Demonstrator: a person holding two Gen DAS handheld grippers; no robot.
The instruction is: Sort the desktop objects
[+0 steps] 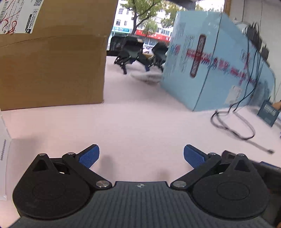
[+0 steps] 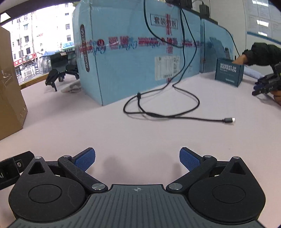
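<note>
While both claws hover low over the pale pink tabletop [image 2: 140,136], the count of things on it is short: one black cable [image 2: 175,112], one brown cardboard box [image 1: 52,66], one large light-blue carton [image 2: 131,61], one small dark-blue box [image 2: 229,71], and two spare black grippers [image 1: 138,54] lying at the far edge beside a blurred whitish cloth [image 1: 147,76].

The left gripper [image 1: 141,156] has its blue-padded fingers [image 1: 89,156] spread wide with nothing between them, and only bare tabletop ahead. The right gripper [image 2: 137,158] is likewise spread wide and empty, level and pointing toward the cable. That cable hangs down the face of the blue carton, loops on the table just in front of it, and runs right to a metal-tipped plug [image 2: 229,120], well ahead of the right claw.

The cardboard box stands near left with a shipping label [image 1: 19,15] on its upper corner; the blue carton stands right of centre, taped with red print. At the far right in the right wrist view, a person's hand [image 2: 239,60] in a dark sleeve reaches into the small dark-blue box, and another gripper [image 2: 265,86] lies just right of it. Behind the far edge, a window shows a street, trees and buildings.
</note>
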